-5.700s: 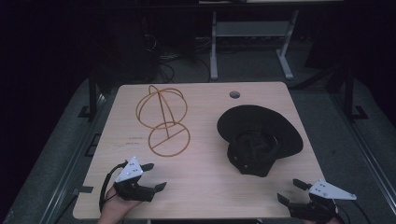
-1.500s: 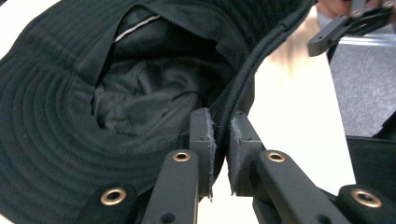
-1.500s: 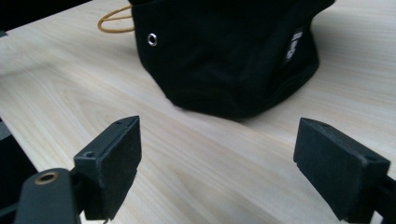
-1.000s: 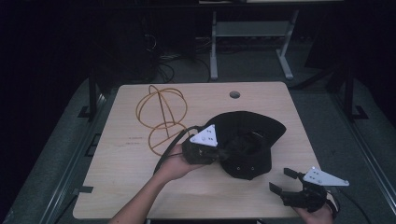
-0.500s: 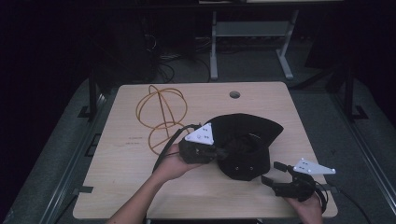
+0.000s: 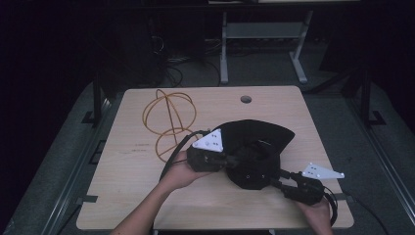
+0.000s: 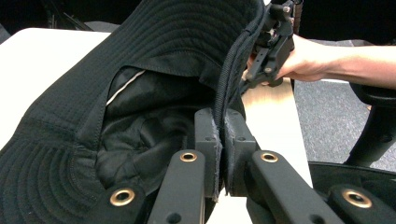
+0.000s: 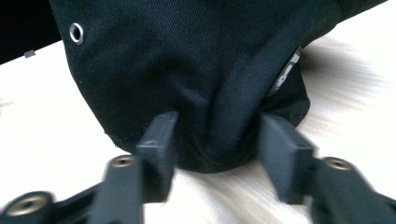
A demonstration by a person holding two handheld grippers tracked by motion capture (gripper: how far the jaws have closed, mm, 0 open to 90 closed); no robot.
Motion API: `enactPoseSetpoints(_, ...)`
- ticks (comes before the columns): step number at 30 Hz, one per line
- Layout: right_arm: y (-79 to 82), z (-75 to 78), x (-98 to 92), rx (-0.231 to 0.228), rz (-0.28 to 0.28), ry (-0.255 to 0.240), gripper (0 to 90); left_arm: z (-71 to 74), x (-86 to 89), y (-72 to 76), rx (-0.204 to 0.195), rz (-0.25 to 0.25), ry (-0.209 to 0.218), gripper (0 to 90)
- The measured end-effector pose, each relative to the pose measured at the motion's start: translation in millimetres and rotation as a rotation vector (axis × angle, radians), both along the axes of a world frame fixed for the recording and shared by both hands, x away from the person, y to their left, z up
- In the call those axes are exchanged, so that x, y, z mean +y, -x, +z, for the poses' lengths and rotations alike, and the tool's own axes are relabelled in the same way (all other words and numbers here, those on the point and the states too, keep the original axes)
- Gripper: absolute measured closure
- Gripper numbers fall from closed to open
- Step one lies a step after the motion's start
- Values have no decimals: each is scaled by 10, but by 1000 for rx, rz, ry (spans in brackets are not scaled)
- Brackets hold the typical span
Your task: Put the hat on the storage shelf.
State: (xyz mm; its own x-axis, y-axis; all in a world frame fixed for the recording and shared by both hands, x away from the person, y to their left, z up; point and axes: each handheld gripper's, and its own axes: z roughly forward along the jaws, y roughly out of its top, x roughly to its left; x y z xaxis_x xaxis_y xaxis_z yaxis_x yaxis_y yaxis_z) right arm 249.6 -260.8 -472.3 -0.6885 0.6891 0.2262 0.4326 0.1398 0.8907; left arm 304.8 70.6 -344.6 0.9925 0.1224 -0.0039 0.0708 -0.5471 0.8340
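1. Wooden table (image 6: 127,171) carries a black hat (image 6: 257,147) and an orange wire frame (image 6: 169,122).
2. Left gripper (image 7: 219,140) pinches the hat's brim.
3. Right gripper (image 8: 215,135), jaws spread, straddles the hat's crown.

No readable text; label inside hat (image 8: 283,74) blurred, illegible.

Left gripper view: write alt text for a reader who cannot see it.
The left hand-held gripper is shut on the brim edge of a black bucket hat, its two black jaws pinching the stitched fabric. The hat's dark inside opens to the left on a pale wooden table. Farther off, a hand holds the right hand-held gripper at the hat's far side.
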Motion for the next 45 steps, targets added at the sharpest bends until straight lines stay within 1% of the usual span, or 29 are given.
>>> enactPoseSetpoints(1,-2,2,8,-8,0,2,638,-3,-7,6,-2,-1,-1,861)
enactPoseSetpoints(3,-7,-2,18,-14,9,0,707,-5,-15,13,0,-4,-1,861)
enactPoseSetpoints(4,-9,-5,27,-15,13,4,733,-5,-18,18,-4,-7,-8,861)
enactPoseSetpoints(7,4,-2,51,-20,19,16,823,-8,-23,31,-5,-12,-9,861)
enactPoseSetpoints(9,19,10,43,-26,16,12,849,-4,-17,41,-8,-11,-12,860)
enactPoseSetpoints(15,72,74,-5,-52,-2,10,862,-4,7,61,-12,-7,-18,850)
enactPoseSetpoints(16,83,92,-10,-60,-4,13,863,-2,23,68,-13,0,-14,842)
enactPoseSetpoints(21,118,135,-21,-79,-8,18,866,16,63,82,-22,15,-16,775)
enactPoseSetpoints(22,132,157,-33,-88,-12,18,867,25,94,92,-28,28,-19,755)
enactPoseSetpoints(26,160,210,-47,-104,-14,21,870,37,153,121,-34,43,-18,697)
enactPoseSetpoints(32,199,340,-42,-141,-7,31,871,42,225,169,-51,60,-30,629)
enactPoseSetpoints(34,205,392,-43,-151,-4,34,871,40,258,193,-51,71,-21,605)
enactPoseSetpoints(35,211,423,-44,-154,-3,33,871,41,270,196,-58,73,-24,586)
enactPoseSetpoints(38,214,489,-41,-164,-3,34,873,36,316,225,-61,87,-22,549)
enactPoseSetpoints(45,220,633,-26,-188,-2,37,874,-4,437,287,-63,106,-20,517)
